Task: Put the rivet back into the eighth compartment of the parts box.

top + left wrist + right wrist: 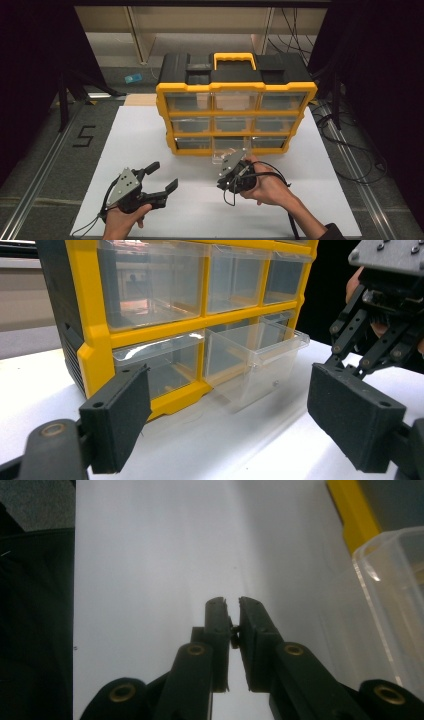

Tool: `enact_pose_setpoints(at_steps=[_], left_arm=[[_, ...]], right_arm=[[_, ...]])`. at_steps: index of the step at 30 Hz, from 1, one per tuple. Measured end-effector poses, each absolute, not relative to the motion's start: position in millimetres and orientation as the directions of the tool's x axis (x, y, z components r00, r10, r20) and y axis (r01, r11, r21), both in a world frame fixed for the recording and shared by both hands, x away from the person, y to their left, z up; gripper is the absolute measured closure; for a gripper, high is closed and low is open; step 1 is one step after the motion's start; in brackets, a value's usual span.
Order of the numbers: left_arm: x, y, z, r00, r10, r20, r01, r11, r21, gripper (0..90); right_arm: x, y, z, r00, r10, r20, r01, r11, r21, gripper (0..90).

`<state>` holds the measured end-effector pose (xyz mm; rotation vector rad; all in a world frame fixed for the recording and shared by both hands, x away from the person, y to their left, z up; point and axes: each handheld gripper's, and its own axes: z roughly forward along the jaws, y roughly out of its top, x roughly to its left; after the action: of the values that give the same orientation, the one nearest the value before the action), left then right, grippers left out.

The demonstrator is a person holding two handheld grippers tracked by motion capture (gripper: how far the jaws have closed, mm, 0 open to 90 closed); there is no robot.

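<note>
A yellow and black organizer (162, 107) (92, 347) with clear drawers stands upright at the back of the white board (140, 145). Its bottom middle drawer (255, 365) (395, 600) is pulled partway out and looks empty. My right gripper (226, 163) (231, 602) hovers just in front of that drawer, jaws shut. A tiny dark piece (233, 630) is pinched between the pads; I cannot tell what it is. My left gripper (164, 175) (235, 415) is held wide open at the front left with nothing between its jaws, facing the organizer.
Black cables (350, 150) trail over the floor to the right of the board. A metal rail (45, 165) and a taped "5" (84, 135) lie on the left. A small blue object (133, 78) sits on the floor behind.
</note>
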<state>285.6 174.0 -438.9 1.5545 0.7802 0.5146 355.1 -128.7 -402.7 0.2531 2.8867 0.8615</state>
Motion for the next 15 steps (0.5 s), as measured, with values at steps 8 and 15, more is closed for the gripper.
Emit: enact_pose_setpoints(at_steps=[8,15], left_arm=[[285.6,174.0,-438.9,0.67,0.733,-0.116,0.182,-0.011,0.983,17.7],[285.6,174.0,-438.9,0.671,0.733,-0.116,0.182,-0.011,0.983,17.6]], right_arm=[[356.9,-130.5,-395.0,-0.976,0.205,-0.077,0.123,0.806,0.579,83.1],[358.0,-132.1,-388.7,-0.971,0.222,-0.085,0.127,0.786,0.605,83.2]])
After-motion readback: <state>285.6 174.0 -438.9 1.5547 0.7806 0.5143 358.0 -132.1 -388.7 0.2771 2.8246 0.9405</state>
